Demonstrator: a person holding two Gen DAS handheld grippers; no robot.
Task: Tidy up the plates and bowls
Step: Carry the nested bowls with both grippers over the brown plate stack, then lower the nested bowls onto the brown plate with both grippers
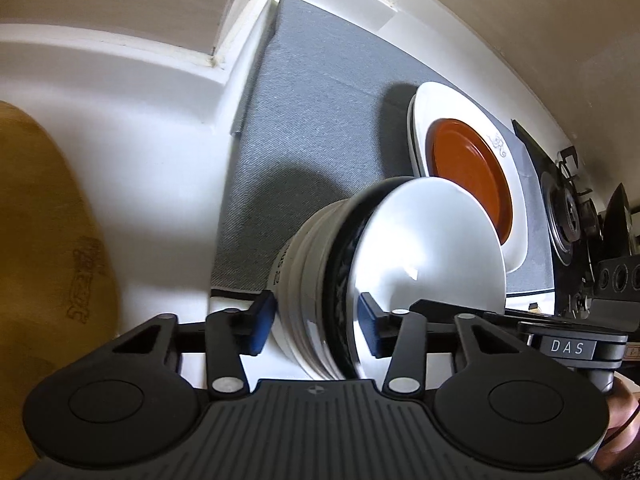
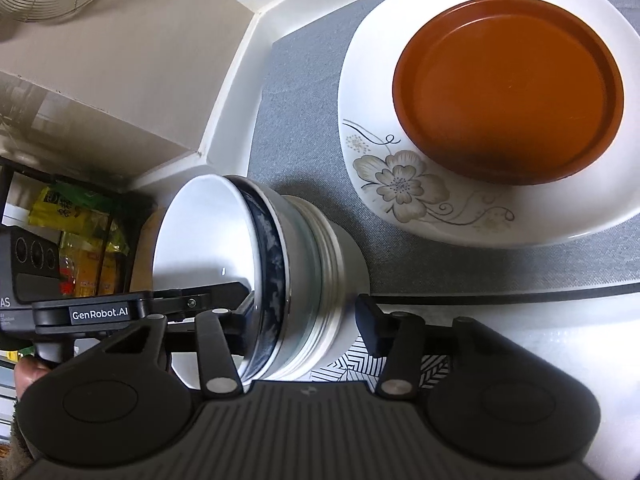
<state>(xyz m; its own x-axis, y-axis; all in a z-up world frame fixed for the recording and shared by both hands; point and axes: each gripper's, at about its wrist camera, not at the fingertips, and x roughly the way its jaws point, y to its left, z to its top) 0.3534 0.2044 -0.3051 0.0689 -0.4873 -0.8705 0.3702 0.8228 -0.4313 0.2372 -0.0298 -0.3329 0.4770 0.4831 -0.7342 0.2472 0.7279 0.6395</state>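
Grey mat on a white worktop, plates at two o'clock. Both the left gripper and the right gripper straddle the bowl stack, jaws half-open around its rim, not clearly clamped. A loose squeeze could let the bowls slide apart and topple.

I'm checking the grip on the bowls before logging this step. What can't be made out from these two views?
- Left wrist view: whether the left gripper pads press the bowl stack; the bowls hide the contact.
- Right wrist view: the right gripper left fingertip, hidden behind the rim of the stack.
- Both views: how many bowls are nested; edges blur together.
- Left wrist view: white plate, partly covered by the bowls.
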